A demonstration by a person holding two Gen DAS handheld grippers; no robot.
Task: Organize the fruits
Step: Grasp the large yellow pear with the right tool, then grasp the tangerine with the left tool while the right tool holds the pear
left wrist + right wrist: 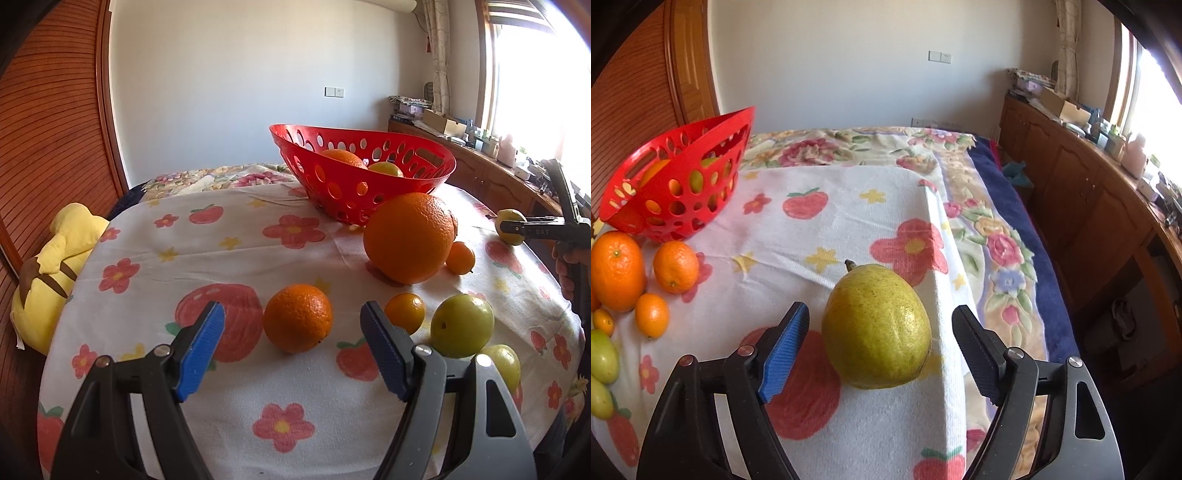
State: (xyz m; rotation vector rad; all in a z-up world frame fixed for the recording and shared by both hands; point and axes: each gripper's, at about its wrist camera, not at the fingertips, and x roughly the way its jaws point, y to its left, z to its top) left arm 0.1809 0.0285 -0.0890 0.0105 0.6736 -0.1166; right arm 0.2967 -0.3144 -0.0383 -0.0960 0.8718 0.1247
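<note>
The table (849,206), under a flowered cloth, carries loose fruit and a red basket (364,173) at its far edge that already holds an orange and a greenish fruit.

The lemon (877,326) lies apart from the rest, near the table's right edge where the cloth drops off. It sits straight ahead of the right gripper (879,345), between the spread jaws, with a gap on each side and no pad touching. Its long axis runs away from the gripper, stem end far, so the pads face its narrower flanks. My guess is that closing comes next.

The left gripper (291,347) hangs with its jaws spread and empty, an orange (297,317) just ahead of them, farther from the lemon.
</note>
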